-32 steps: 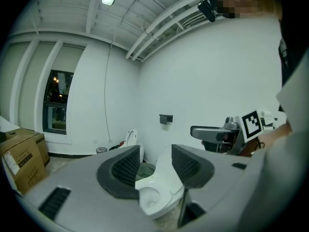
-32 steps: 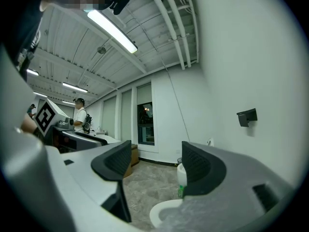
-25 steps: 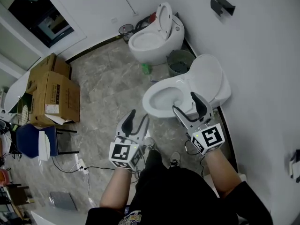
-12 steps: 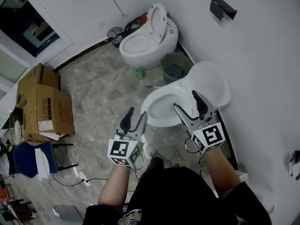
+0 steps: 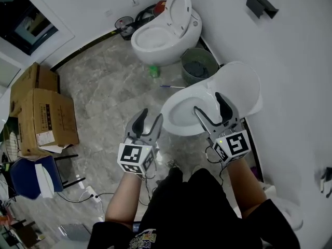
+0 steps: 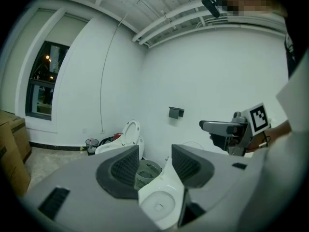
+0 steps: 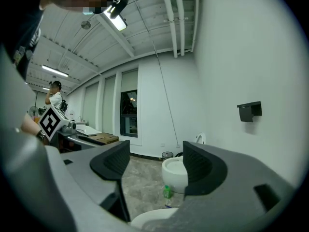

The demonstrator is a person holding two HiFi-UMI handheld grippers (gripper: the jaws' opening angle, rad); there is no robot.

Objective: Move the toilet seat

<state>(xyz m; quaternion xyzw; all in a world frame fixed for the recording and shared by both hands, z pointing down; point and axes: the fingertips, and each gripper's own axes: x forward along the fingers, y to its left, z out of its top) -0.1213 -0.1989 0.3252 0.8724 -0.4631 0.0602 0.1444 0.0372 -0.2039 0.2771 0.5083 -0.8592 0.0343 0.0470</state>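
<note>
left tool (image 5: 149, 116): jaws apart, empty, 8 o'clock of bowl (image 5: 179, 119) | right tool (image 5: 207, 103): jaws apart, empty, over bowl's rim | seat (image 5: 239, 83): raised, 2 o'clock of bowl, untouched

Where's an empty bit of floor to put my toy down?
The big bare floor between the cardboard boxes and the near toilet. It's crowded between that and the far toilet: a bin and a green bottle. By the blue chair lie cables.
</note>
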